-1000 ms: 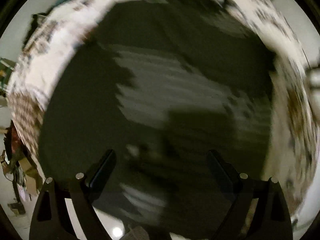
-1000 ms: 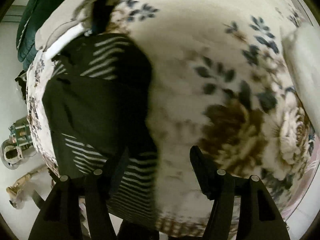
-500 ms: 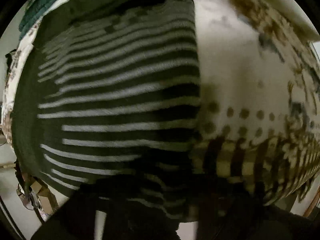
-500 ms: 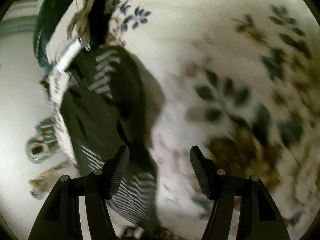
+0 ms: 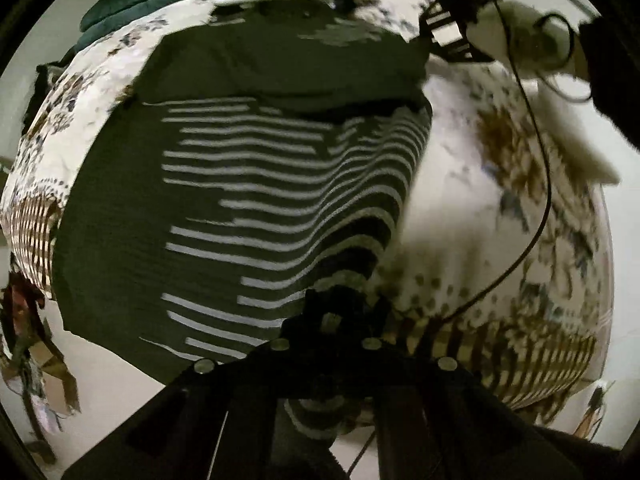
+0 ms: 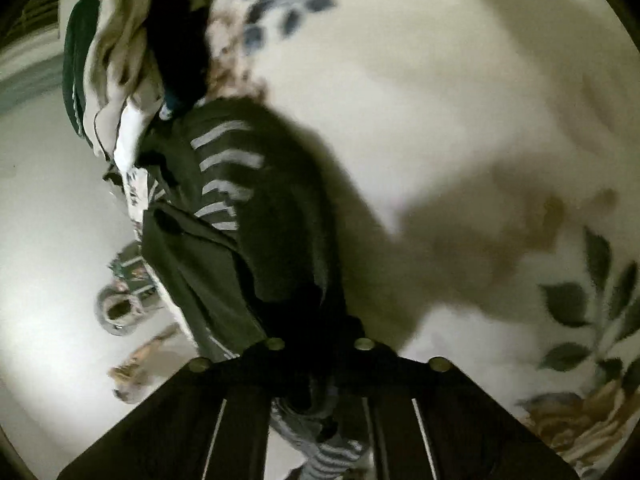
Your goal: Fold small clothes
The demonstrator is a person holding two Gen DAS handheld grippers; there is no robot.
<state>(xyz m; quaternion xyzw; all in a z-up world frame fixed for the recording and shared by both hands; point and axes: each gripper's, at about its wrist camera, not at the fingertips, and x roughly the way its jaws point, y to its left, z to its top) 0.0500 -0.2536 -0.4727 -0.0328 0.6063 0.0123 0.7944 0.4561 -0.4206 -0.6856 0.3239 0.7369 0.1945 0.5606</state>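
Note:
A dark green garment with white stripes lies spread on a flowered bedsheet. In the left wrist view my left gripper is shut on the garment's near right edge, and striped cloth hangs bunched below its fingers. The right wrist view shows the same garment running away along the bed's left edge. My right gripper is shut on its near dark edge, and striped cloth droops under the jaws. The other gripper shows at the garment's far right corner in the left wrist view.
A pile of other clothes, beige, white and dark green, lies at the far end of the bed. A black cable loops over the sheet at right. The floor with a shoe lies to the left.
Both grippers went from open to shut on the striped garment's edge. The right one dropped down onto the cloth. The left one drew back, so more of the garment shows.

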